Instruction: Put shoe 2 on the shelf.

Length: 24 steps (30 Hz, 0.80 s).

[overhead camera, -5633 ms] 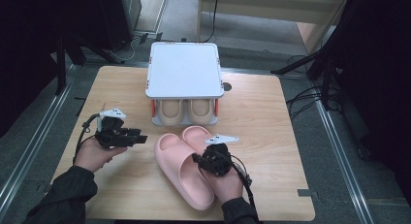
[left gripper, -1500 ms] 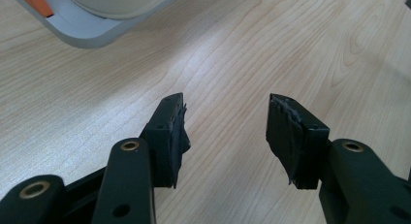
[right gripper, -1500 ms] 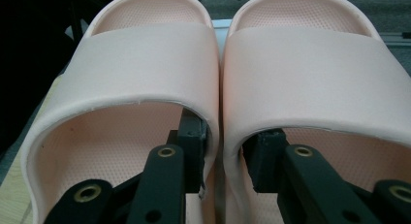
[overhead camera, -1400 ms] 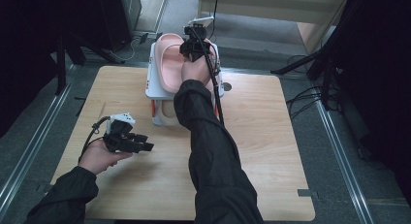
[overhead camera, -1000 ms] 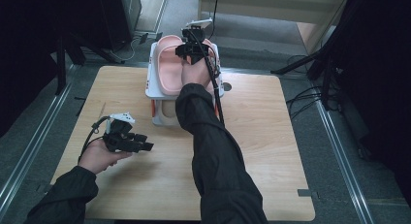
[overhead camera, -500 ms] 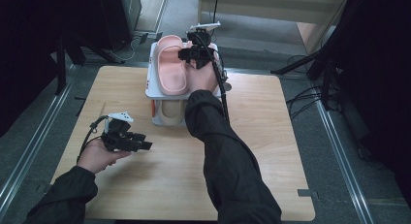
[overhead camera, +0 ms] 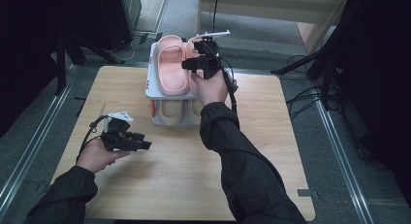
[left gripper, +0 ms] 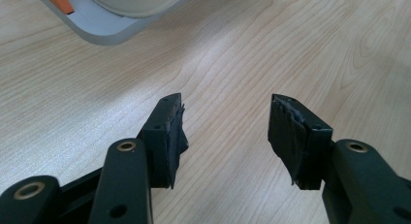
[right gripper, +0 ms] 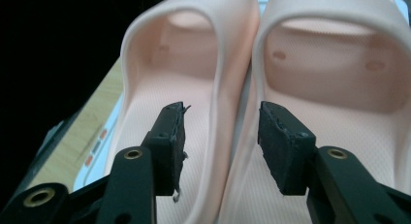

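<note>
While the pink slippers point(overhead camera: 173, 64) sit side by side on the white rack point(overhead camera: 154, 90), the right hand-held gripper point(right gripper: 220, 124) hovers above them, jaws open, straddling their touching inner edges without clamping. Left hand-held gripper point(left gripper: 225, 122) open over bare worktop point(overhead camera: 169, 175).

A light wooden desk point(overhead camera: 271, 151) stands on grey floor point(overhead camera: 339, 195), metal rails point(overhead camera: 29, 146) flanking it. Beyond its far edge, perhaps a pale cabinet point(overhead camera: 271, 6); dark surroundings.
</note>
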Available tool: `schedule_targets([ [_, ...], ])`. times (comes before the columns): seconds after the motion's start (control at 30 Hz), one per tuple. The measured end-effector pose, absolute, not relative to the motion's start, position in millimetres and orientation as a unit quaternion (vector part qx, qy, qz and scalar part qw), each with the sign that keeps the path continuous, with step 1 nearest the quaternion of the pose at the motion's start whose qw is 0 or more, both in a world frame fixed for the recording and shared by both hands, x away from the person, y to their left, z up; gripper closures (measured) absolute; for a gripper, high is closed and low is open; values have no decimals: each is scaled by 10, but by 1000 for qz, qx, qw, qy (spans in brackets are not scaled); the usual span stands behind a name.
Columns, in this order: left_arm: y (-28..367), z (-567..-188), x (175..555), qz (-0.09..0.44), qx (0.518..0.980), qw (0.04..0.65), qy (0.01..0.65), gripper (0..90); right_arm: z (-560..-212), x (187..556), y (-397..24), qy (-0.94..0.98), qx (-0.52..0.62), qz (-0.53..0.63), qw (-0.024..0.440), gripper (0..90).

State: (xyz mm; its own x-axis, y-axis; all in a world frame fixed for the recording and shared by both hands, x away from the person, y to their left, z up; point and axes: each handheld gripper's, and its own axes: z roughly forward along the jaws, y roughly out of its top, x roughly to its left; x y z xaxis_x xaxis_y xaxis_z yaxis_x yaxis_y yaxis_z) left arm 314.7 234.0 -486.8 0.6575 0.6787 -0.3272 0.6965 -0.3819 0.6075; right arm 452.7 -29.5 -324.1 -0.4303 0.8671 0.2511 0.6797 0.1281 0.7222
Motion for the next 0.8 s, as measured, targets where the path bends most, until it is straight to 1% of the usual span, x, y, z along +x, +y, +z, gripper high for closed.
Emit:
schedule_targets([
  [0.13,2343,-4850,3153,-4,828,371,420,442,-3246,4408,-345,752,505,408,114,536],
  [0.33,2301,-4843,3134,-2,832,369,414,419,-3266,4229,-454,759,487,422,92,537],
  [0.6,2315,-4842,3130,5,830,369,419,412,-3316,3965,-599,763,468,440,71,538],
  [0.67,2322,-4839,3133,8,829,369,420,412,-3332,3906,-623,766,461,442,71,534],
  [0.73,2329,-4844,3137,7,829,366,422,411,-3345,3856,-642,773,452,436,86,527],
  [0.8,2335,-4848,3139,8,829,365,423,410,-3368,3813,-677,776,446,438,82,528],
])
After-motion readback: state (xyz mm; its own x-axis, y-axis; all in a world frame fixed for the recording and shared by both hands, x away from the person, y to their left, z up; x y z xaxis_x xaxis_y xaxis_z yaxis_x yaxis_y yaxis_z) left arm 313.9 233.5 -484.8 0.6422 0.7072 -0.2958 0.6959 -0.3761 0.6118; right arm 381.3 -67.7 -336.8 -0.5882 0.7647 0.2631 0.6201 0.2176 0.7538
